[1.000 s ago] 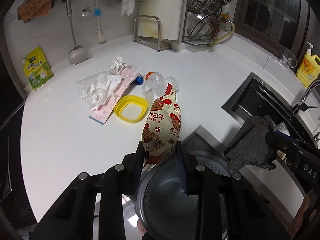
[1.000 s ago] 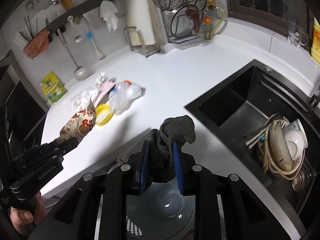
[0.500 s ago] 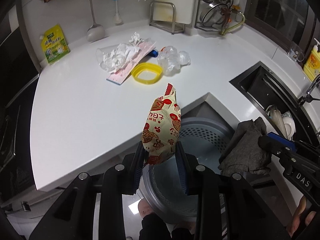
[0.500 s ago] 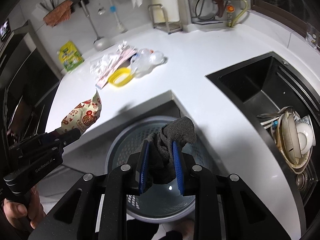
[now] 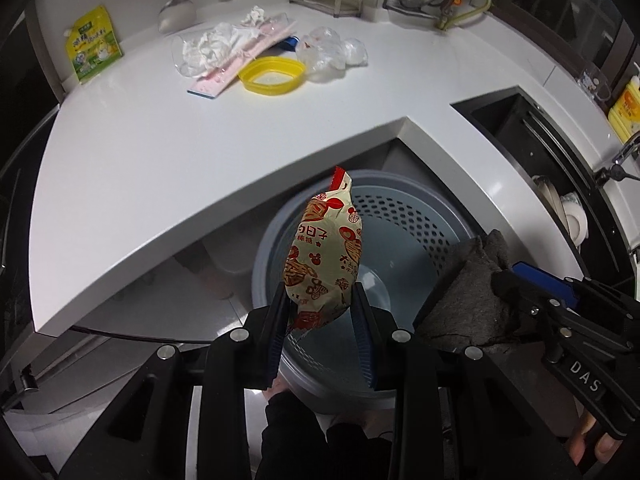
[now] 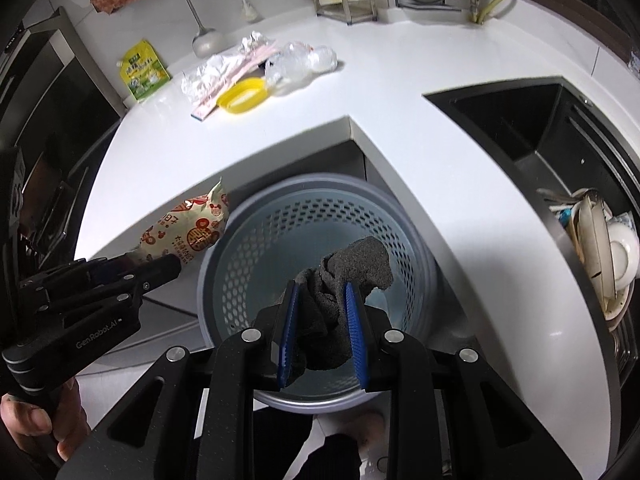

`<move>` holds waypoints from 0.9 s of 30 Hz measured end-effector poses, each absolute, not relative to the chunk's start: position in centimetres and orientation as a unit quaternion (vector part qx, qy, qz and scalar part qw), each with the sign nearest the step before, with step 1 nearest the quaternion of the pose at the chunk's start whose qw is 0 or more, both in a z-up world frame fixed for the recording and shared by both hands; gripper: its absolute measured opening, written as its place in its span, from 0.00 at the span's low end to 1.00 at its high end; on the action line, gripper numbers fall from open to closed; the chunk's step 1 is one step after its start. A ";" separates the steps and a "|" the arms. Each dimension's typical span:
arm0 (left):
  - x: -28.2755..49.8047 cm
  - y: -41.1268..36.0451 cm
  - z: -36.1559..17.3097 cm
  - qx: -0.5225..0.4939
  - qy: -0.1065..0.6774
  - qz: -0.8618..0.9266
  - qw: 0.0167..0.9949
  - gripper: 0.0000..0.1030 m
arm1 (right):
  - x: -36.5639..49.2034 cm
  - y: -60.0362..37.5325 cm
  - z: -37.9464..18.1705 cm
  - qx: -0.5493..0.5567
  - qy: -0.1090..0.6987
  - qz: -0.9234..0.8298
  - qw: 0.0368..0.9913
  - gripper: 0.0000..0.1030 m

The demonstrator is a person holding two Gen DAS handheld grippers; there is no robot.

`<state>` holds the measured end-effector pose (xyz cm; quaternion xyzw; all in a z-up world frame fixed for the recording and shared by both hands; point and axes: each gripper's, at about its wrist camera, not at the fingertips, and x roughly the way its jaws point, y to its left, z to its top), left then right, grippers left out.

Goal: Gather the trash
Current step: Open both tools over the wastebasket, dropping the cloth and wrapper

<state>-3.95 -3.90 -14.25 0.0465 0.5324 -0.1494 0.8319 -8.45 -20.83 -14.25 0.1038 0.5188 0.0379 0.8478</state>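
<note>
Both fisheye views look steeply down from just behind their own claw, close above the grey perforated bin (image 5: 404,216) on the floor, facing the white counter (image 5: 168,152) beyond. The 2 views share the bin (image 6: 320,216), the counter corner (image 6: 352,120) and the sink (image 6: 532,128), each catching the other claw at its edge.

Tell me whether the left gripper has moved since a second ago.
Yes. The left gripper, holding the snack bag, has pulled back from over the white counter and now hangs above the gray bin.
</note>
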 end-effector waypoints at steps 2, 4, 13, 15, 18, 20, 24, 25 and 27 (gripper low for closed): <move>-4.0 -4.2 -14.6 0.049 0.536 -0.153 0.829 0.30 | -8.5 -20.9 -15.0 0.109 0.530 0.040 0.840 0.23; -4.1 -4.4 -14.8 0.050 0.541 -0.154 0.825 0.30 | -8.4 -21.0 -15.5 0.111 0.536 0.041 0.836 0.23; -3.7 -4.5 -15.2 0.049 0.553 -0.152 0.818 0.32 | -8.2 -20.8 -16.8 0.113 0.545 0.047 0.829 0.23; -3.7 -4.5 -15.2 0.049 0.553 -0.151 0.818 0.32 | -8.1 -20.9 -16.9 0.114 0.548 0.049 0.828 0.23; -3.8 -4.5 -15.3 0.049 0.555 -0.150 0.817 0.32 | -8.0 -20.9 -17.1 0.117 0.550 0.053 0.826 0.23; -3.9 -4.4 -15.4 0.050 0.556 -0.147 0.816 0.32 | -8.0 -20.9 -17.2 0.117 0.550 0.055 0.825 0.23; -3.9 -4.1 -15.2 0.048 0.558 -0.139 0.817 0.42 | -8.0 -20.9 -16.9 0.121 0.544 0.053 0.829 0.44; -3.9 -3.9 -15.2 0.045 0.558 -0.136 0.818 0.51 | -8.0 -20.9 -16.9 0.122 0.541 0.052 0.830 0.46; -3.9 -3.6 -15.1 0.039 0.555 -0.132 0.820 0.57 | -8.0 -21.0 -16.7 0.123 0.539 0.052 0.832 0.46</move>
